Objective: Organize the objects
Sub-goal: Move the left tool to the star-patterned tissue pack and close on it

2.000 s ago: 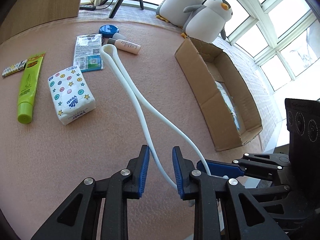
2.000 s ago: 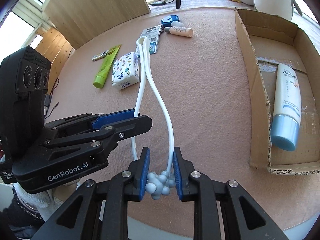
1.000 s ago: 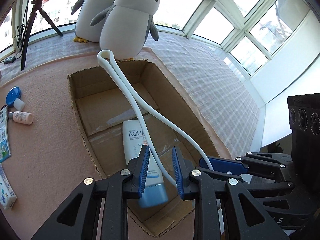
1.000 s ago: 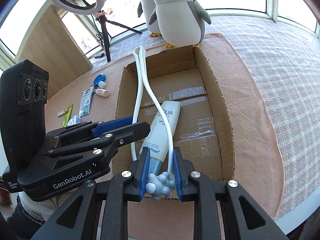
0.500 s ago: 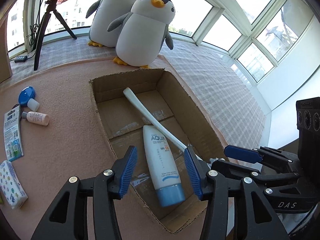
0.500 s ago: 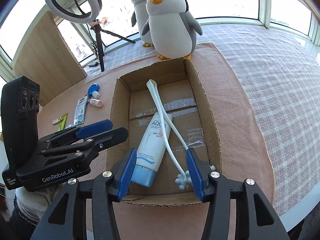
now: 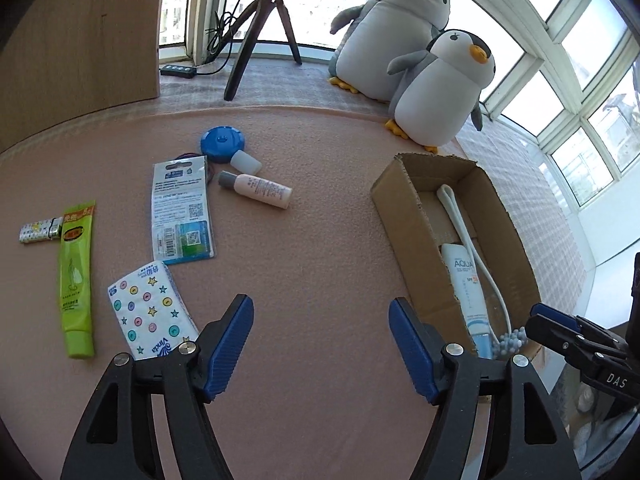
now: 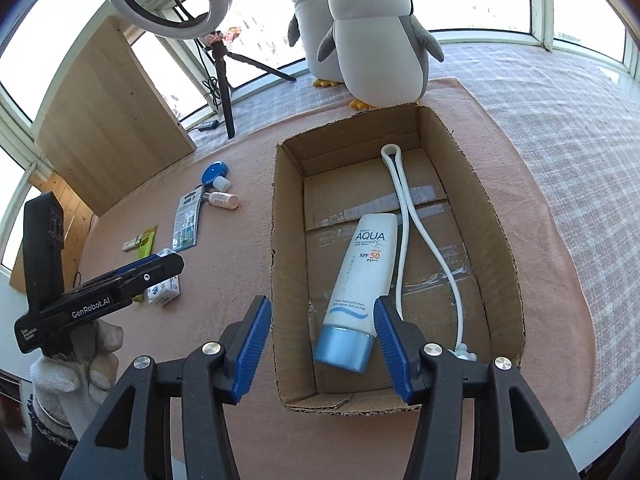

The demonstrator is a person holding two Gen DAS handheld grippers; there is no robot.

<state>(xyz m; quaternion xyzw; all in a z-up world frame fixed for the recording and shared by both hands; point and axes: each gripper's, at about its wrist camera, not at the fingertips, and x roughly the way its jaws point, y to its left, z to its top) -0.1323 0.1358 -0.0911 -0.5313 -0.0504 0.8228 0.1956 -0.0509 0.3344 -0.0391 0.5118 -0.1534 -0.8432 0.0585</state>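
While jaws gape: clear mat (image 7: 320,264) beside box (image 8: 280,264) wall.

Bright daylight, strong fisheye warp, sharp focus in both wrist views.

Sun pours through the tall white-framed windows (image 7: 568,92), which are blown out to near white; the two grey-and-white plush penguins (image 8: 376,40) stand partly backlit against them. The pink felt table cover (image 7: 320,240) is evenly lit, with short soft shadows beside objects and shade along the inner wall of the brown cardboard box (image 8: 288,240). Straight lines bow towards the edges, and the corners fall into black vignette. No motion blur shows.
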